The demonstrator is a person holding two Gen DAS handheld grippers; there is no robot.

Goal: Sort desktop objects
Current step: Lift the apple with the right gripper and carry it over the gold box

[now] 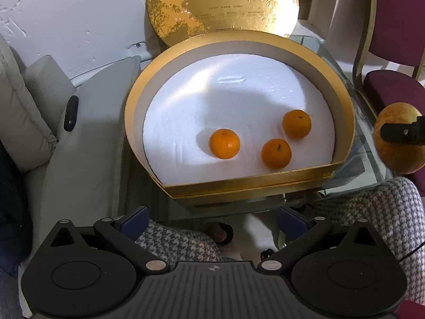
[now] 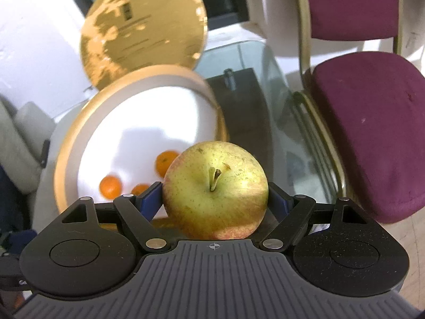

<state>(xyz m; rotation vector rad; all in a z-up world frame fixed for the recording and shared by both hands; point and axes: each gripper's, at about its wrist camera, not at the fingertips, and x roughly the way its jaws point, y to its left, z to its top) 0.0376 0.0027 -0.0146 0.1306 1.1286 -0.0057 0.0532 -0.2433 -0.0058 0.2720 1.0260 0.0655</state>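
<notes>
A yellow-green apple (image 2: pixel 215 190) with a red blush sits stem-up between the blue pads of my right gripper (image 2: pixel 215 199), which is shut on it, lifted beside the gold box. The same apple (image 1: pixel 398 138) shows at the right edge of the left wrist view, gripped by a black finger. The round gold box (image 1: pixel 148 85) with a white foam floor holds three tangerines (image 1: pixel 224 143), (image 1: pixel 276 153), (image 1: pixel 296 124). My left gripper (image 1: pixel 212 222) stands open and empty, below the box's flat front wall.
The gold lid (image 1: pixel 223 2) leans upright behind the box. The box rests on a glass table (image 1: pixel 353 159). A grey sofa cushion (image 1: pixel 87 122) lies left, with a black remote (image 1: pixel 71 117) on it. A purple chair (image 2: pixel 372 133) stands right. Houndstooth-clad knees (image 1: pixel 372 212) sit under the table edge.
</notes>
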